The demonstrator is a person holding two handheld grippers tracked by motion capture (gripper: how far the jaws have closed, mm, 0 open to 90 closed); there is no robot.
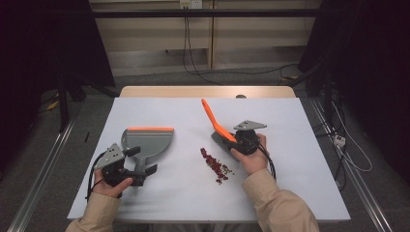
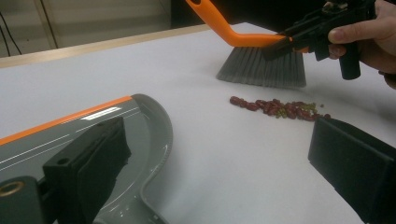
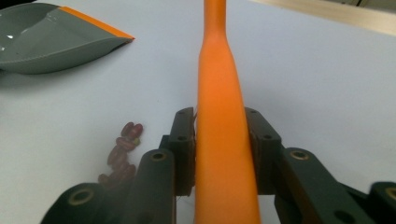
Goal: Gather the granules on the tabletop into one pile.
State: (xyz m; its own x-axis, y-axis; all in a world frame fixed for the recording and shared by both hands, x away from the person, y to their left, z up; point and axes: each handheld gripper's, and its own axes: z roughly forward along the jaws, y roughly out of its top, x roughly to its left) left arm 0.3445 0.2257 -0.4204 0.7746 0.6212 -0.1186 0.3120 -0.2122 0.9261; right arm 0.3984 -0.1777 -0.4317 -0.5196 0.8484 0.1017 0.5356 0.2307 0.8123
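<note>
On the white surface [image 1: 290,193], a small brush [image 1: 218,129] is being clamped by its orange handle in the right gripper [image 1: 238,140], bristles just beside the spilled beans [image 1: 216,165]. The dustpan [image 1: 150,140] is being straddled by the open left gripper [image 1: 142,162], unpinched.

From my seat, the white table [image 1: 290,193] gives me open room along its far strip and across its whole right side. The dustpan [image 1: 150,140] blocks the left middle, its orange lip facing away, and my left gripper [image 1: 140,170] sits at its near end. The brush [image 1: 220,133] stands right of centre, bristles down on the table and handle slanting up and far-left, so that slant bars any pass over it. A line of beans [image 1: 216,165] lies just near-left of the bristles. Between beans and dustpan I have a bare lane running near to far.
</note>
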